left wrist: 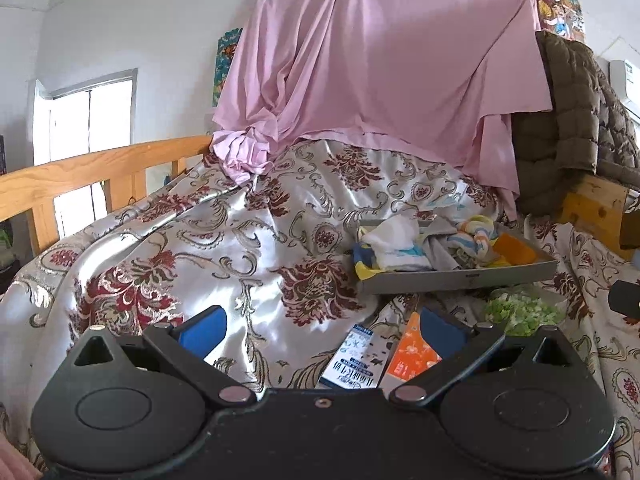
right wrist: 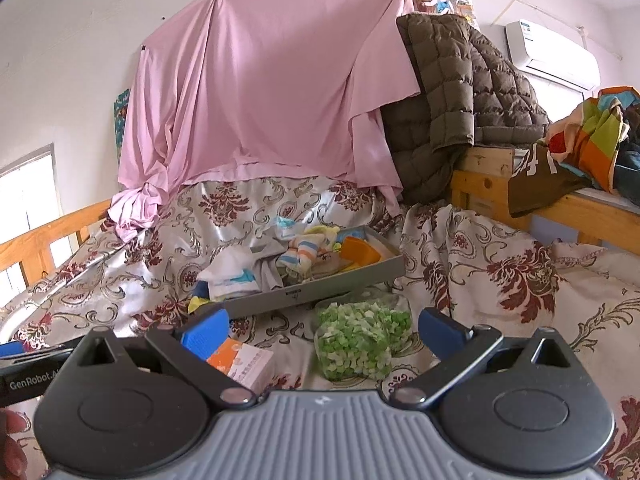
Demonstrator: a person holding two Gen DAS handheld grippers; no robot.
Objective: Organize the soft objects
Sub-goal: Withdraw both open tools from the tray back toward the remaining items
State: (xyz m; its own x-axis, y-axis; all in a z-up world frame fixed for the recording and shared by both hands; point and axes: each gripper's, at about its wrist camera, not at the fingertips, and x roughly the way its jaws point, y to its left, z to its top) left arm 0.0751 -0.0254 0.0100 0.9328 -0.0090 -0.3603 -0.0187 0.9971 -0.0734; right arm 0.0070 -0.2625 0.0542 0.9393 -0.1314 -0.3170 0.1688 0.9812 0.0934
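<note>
Clearly the clear plastic bag of green foam bits [right wrist: 362,340] lies on the floral satin bedspread [right wrist: 500,280], just before the shallow grey cardboard tray [right wrist: 320,294]. Light, squashy, slippery; I'd pinch its crown. My right claw [right wrist: 322,330] and left claw [left wrist: 320,330] gape, empty.

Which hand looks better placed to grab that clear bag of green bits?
The right gripper, probably: the clear bag of green pieces sits between its open jaws, whereas it lies off to the side of the left gripper.
</note>
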